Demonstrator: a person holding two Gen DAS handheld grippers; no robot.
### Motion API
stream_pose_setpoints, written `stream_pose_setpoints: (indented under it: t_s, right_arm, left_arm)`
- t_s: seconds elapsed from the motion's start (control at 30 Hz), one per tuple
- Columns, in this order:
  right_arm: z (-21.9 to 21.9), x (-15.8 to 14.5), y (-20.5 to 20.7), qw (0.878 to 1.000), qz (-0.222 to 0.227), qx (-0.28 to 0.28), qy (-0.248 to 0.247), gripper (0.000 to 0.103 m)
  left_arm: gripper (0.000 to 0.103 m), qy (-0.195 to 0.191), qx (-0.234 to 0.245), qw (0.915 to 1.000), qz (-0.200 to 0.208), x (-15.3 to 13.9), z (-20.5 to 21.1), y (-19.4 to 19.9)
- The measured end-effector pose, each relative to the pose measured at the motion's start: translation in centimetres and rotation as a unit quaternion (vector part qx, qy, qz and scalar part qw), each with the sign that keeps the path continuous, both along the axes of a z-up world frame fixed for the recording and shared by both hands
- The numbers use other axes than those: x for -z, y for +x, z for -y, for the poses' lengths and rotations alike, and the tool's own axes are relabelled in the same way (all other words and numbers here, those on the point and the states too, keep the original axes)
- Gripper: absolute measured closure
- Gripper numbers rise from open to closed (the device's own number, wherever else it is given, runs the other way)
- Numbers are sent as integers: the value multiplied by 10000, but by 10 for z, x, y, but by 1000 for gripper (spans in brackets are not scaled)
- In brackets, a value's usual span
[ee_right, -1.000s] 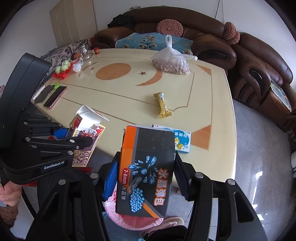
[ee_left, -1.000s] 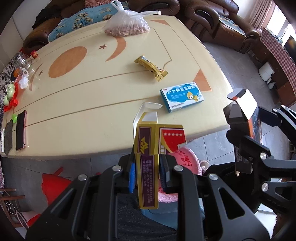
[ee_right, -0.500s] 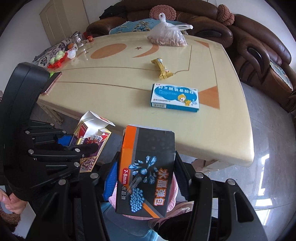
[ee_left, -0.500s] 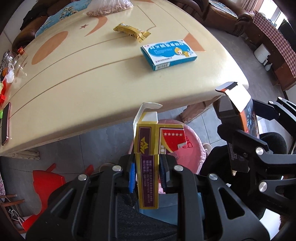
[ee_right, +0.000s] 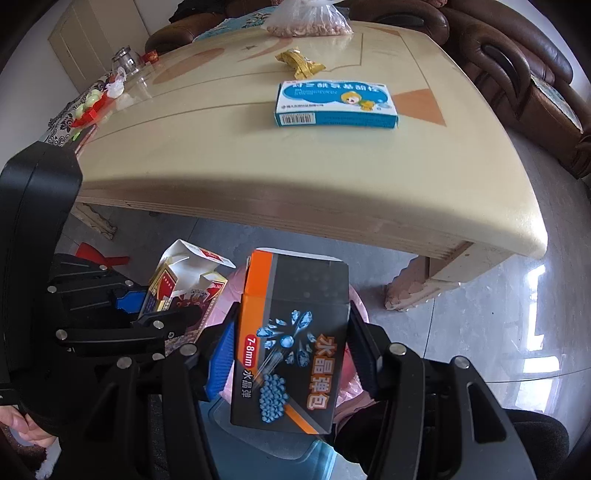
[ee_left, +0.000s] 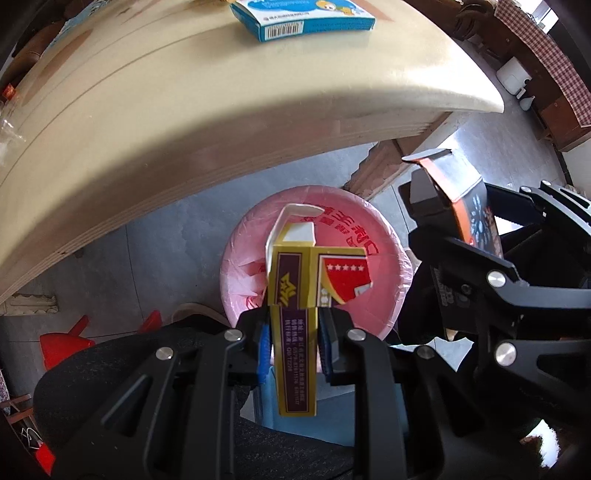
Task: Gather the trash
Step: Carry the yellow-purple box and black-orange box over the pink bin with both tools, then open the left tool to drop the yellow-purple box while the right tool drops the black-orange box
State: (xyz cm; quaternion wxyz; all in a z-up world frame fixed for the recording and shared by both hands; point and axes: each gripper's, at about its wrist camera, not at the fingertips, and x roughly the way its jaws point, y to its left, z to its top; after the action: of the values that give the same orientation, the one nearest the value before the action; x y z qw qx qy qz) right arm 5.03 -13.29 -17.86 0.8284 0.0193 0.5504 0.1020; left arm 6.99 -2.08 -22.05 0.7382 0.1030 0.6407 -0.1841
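Observation:
My left gripper (ee_left: 293, 326) is shut on an opened yellow and red carton (ee_left: 295, 306) and holds it over a bin lined with a pink bag (ee_left: 373, 236) on the floor below the table edge. My right gripper (ee_right: 291, 354) is shut on a black and orange box (ee_right: 291, 347), held beside the left one above the same pink bag (ee_right: 225, 299). The right gripper and its box also show in the left wrist view (ee_left: 465, 225). A blue medicine box (ee_right: 334, 105) and a gold wrapper (ee_right: 299, 63) lie on the cream table (ee_right: 221, 155).
A bag of nuts (ee_right: 310, 18) sits at the table's far end. Jars and small red and green items (ee_right: 92, 103) are at its far left. Brown sofas (ee_right: 517, 66) stand behind and to the right. Red plastic pieces (ee_left: 62, 343) lie on the floor.
Both grippers have dropped from table height to below the table edge, carrying their boxes. The pink bag is now directly under them.

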Motion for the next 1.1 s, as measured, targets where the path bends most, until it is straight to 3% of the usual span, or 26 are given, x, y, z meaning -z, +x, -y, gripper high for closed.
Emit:
stream_pose_setpoints:
  t_s: [0.27,0.67,1.1]
  right_arm:
    - [0,38,1,9996,-246,120,-88,49]
    - [13,114,9,9955,-836,441,-101,49]
    - [12,167,21,9890,-1443,333,-32,49]
  left_arm:
    - [82,-103,-54,9989,-453,41,0,2]
    - [82,-231,-514,9909,-1225,107,-7,20]
    - [82,43,-753,9806,-1811,161,-1,32]
